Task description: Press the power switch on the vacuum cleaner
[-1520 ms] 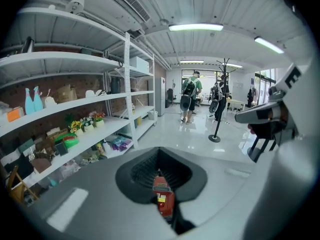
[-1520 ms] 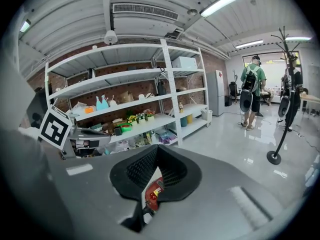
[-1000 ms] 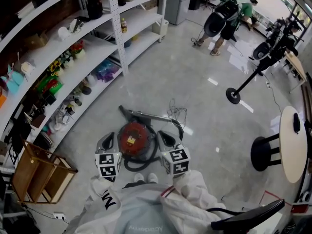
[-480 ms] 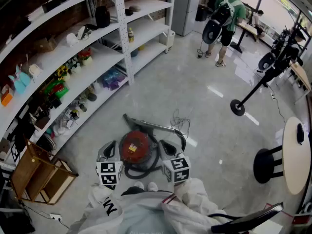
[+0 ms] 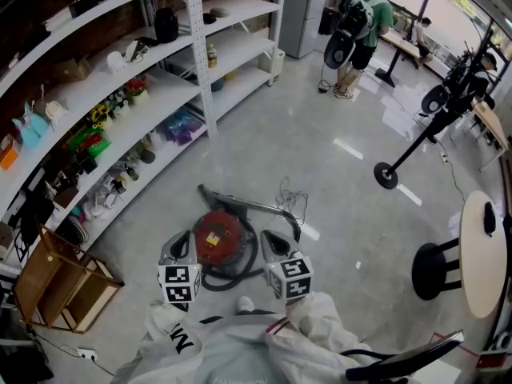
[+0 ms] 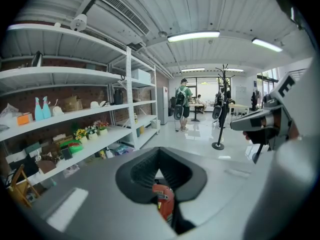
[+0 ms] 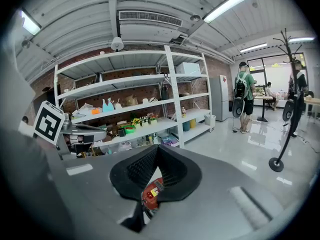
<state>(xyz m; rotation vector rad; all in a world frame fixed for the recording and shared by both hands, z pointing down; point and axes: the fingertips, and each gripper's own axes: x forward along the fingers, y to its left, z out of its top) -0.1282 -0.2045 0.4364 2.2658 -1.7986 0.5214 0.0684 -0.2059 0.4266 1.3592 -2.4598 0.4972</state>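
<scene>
A red round canister vacuum cleaner (image 5: 217,238) lies on the grey floor, with a black hose (image 5: 240,269) looped round it and a metal wand (image 5: 248,205) behind. My left gripper (image 5: 178,248) hovers at its left side and my right gripper (image 5: 271,244) at its right, both above it and apart from it. In the left gripper view the left gripper (image 6: 159,152) is shut with nothing in it, and the vacuum cleaner (image 6: 164,202) shows below its pads. The right gripper (image 7: 157,149) is likewise shut and empty, with the vacuum cleaner (image 7: 150,194) beneath it.
Long white shelves (image 5: 152,94) full of small goods run along the left. A wooden crate (image 5: 58,282) stands at the lower left. A black stool (image 5: 434,250) and a round table (image 5: 480,234) are to the right, a stand's base (image 5: 386,174) beyond. A person (image 5: 357,26) stands far back.
Both grippers stay on either side of the vacuum cleaner. The head view has shifted slightly. The person at the back has stepped to the left.
</scene>
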